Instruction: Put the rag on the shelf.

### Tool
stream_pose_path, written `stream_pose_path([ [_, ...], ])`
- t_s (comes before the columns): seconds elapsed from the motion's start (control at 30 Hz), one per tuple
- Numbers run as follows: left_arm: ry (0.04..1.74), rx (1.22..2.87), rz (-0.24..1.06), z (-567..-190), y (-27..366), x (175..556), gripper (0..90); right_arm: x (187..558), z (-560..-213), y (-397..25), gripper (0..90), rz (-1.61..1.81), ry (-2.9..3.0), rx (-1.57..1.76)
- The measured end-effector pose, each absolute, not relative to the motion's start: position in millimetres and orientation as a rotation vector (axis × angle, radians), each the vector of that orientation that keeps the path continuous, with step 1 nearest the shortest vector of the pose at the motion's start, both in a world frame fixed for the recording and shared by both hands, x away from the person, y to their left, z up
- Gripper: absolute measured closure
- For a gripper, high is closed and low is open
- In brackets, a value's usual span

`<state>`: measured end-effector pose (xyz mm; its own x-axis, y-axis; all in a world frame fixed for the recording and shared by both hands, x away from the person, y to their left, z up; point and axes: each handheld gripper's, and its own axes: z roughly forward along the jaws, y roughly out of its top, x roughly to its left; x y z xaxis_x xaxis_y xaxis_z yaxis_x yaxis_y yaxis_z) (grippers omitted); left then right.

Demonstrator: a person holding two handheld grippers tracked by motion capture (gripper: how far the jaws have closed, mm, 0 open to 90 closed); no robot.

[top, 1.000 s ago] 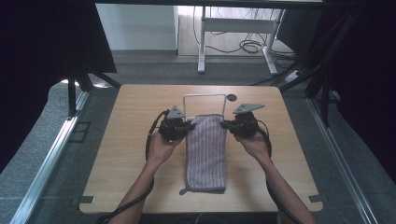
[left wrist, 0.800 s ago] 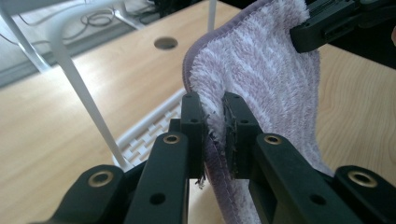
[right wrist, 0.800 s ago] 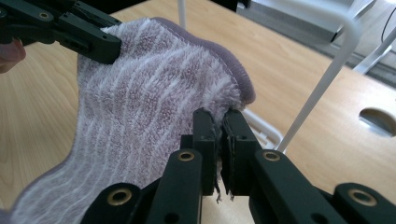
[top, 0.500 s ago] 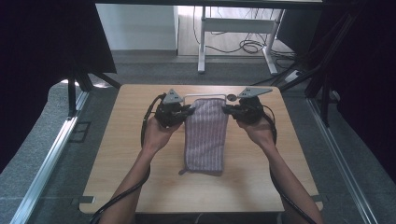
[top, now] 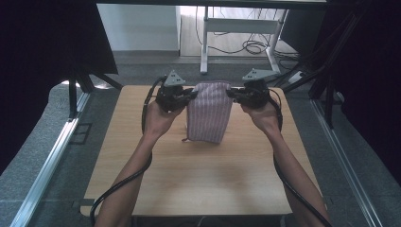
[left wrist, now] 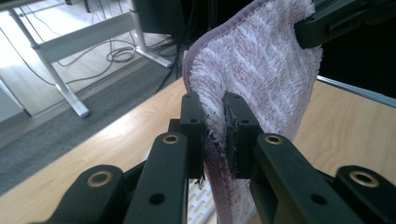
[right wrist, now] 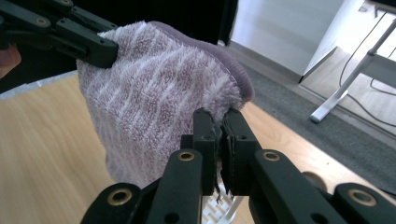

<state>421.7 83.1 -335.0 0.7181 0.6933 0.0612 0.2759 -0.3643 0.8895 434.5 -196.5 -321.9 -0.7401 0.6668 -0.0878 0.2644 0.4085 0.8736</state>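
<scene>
A purple-and-white striped towel hangs in the air above the far half of the wooden table, its lower end touching or just above the tabletop. My left gripper is shut on the towel's upper left corner. The fluffy towel is pinched between the black jaws in the left gripper view, with the other gripper holding its far corner. My right gripper is shut on the upper right corner. In the right gripper view the towel droops leftward from the jaws toward the left gripper.
The table's near half lies bare in front of the person's forearms. A white desk frame with cables stands on the floor beyond the table. Metal rails run along both sides, with dark curtains left and right.
Both grippers have risen and moved away from the person, lifting the towel's far edge off the table. The towel has gone from lying flat to hanging upright.
</scene>
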Motion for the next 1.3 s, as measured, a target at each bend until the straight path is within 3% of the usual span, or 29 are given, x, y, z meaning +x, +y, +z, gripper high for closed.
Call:
stream_pose_path([
  [0.83,0.813,1.941,0.621,-284.2,78.5,464.7,78.7,478.6,-271.4,-188.3,84.5,1.276,2.15,0.844],
  [1.3,0.93,1.962,0.628,-284.9,75.1,497.7,76.7,508.0,-272.8,-180.1,82.6,1.252,2.143,0.877],
])
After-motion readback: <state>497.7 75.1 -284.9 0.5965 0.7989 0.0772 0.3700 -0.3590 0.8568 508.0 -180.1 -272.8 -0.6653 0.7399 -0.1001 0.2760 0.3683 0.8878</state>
